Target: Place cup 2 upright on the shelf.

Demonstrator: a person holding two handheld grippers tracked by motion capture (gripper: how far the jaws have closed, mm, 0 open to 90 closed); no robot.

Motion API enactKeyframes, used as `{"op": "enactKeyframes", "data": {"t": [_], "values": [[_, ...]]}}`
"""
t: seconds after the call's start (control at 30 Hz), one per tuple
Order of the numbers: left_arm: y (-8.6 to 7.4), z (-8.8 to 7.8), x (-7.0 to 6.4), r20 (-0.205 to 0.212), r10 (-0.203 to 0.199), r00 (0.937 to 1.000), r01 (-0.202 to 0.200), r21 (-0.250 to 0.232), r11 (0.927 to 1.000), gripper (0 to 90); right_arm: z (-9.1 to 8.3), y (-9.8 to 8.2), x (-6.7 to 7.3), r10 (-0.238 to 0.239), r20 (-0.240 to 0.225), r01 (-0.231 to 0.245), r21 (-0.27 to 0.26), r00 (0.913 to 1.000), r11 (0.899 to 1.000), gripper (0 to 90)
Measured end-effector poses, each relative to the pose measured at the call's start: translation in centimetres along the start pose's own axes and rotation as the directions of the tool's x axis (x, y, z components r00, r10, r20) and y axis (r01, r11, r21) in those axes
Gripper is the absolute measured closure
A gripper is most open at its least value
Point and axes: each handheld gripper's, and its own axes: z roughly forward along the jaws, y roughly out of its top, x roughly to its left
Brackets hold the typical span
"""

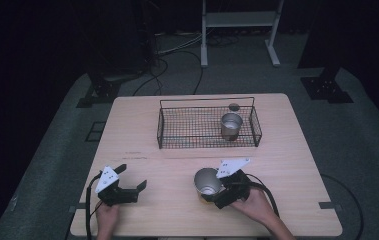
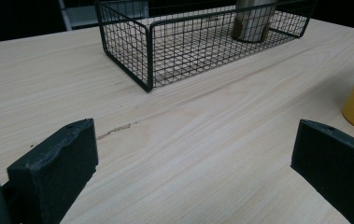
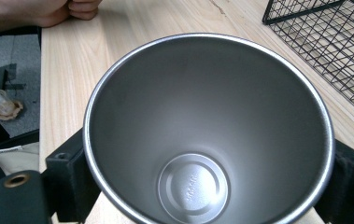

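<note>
While the right gripper at lower centre of the high view clamps its jaws on the yellow steel cup, the left gripper at lower left gapes wide, holding nothing. Farther up, a second cup stands inside the wire basket.

Wooden table stands on grey floor under dim lighting. A black wire basket sits at the far middle of the table, with a steel cup upright inside its right end. Near the front edge, the right gripper sits against a second steel cup, which stands upright, mouth up; the jaws appear closed on its side, though the contact itself is hard to make out. The left gripper rests on the table at front left, jaws spread, nothing between them, well apart from the cup.
</note>
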Motion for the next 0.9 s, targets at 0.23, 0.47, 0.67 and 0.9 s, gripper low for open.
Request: {"op": "enactKeyframes", "data": {"t": [0.23, 0.47, 0.67, 0.9], "values": [[0.0, 0.0, 0.0, 0.0, 0.0, 1.0, 0.0, 0.0, 1.0, 0.0, 0.0, 0.2, 0.0, 0.001, 0.004, -0.001, 0.011, 1.0, 1.0, 12.6], [0.0, 0.0, 0.0, 0.0, 0.0, 1.0, 0.0, -0.002, 1.0, 0.0, 0.0, 0.3, -0.1, 0.005, 0.003, -0.005, 0.014, 1.0, 1.0, 13.0], [0.0, -0.1, 0.0, 0.002, -0.001, 1.0, 0.001, -0.002, 1.0, 0.0, -0.5, 0.7, -0.3, 0.004, -0.003, -0.004, 0.014, 1.0, 1.0, 13.0], [0.0, -0.1, 0.0, 0.001, -0.003, 1.0, 0.003, -0.003, 1.0, 0.0, -1.0, 1.1, -0.8, 0.012, -0.013, -0.012, 0.01, 0.9999, 1.0, 13.0]]}}
